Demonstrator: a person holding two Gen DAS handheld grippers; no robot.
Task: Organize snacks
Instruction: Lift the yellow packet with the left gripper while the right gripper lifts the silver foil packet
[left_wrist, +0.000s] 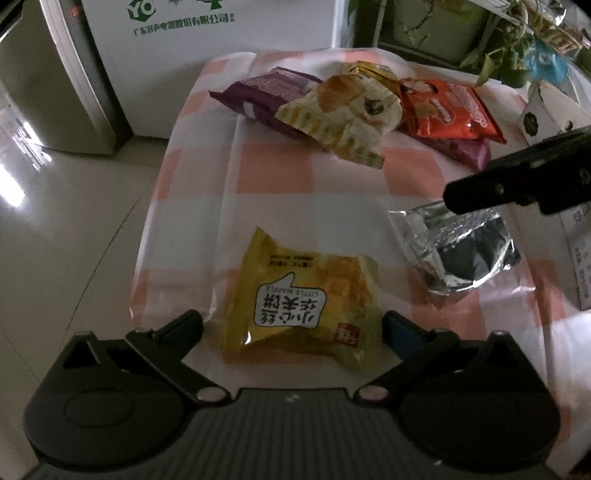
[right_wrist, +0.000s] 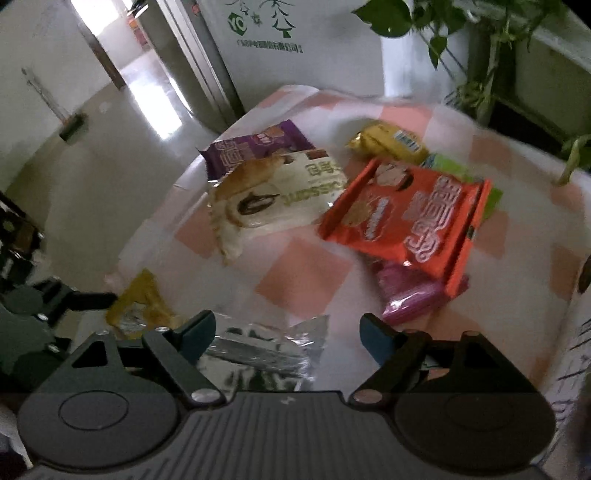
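pink-checked tablecloth (left_wrist: 280, 166) carries a snack pile (left_wrist: 351, 107) at 12 o'clock. left gripper (left_wrist: 293, 326) has fingers spread apart with the yellow waffle pack (left_wrist: 303, 302) lying between them. right gripper (right_wrist: 286, 332) gapes too, silver pack (right_wrist: 266, 350) between its fingers, nearer the 9 o'clock one.

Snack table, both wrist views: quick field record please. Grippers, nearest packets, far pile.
surface: pink-and-white checked tablecloth
left gripper: open, fingers either side of yellow waffle packet
right gripper: open, over silver foil packet
far pile: purple packet, croissant packet, orange packet, overlapping
also there: small yellow packet, pink packet under the orange one
held: nothing
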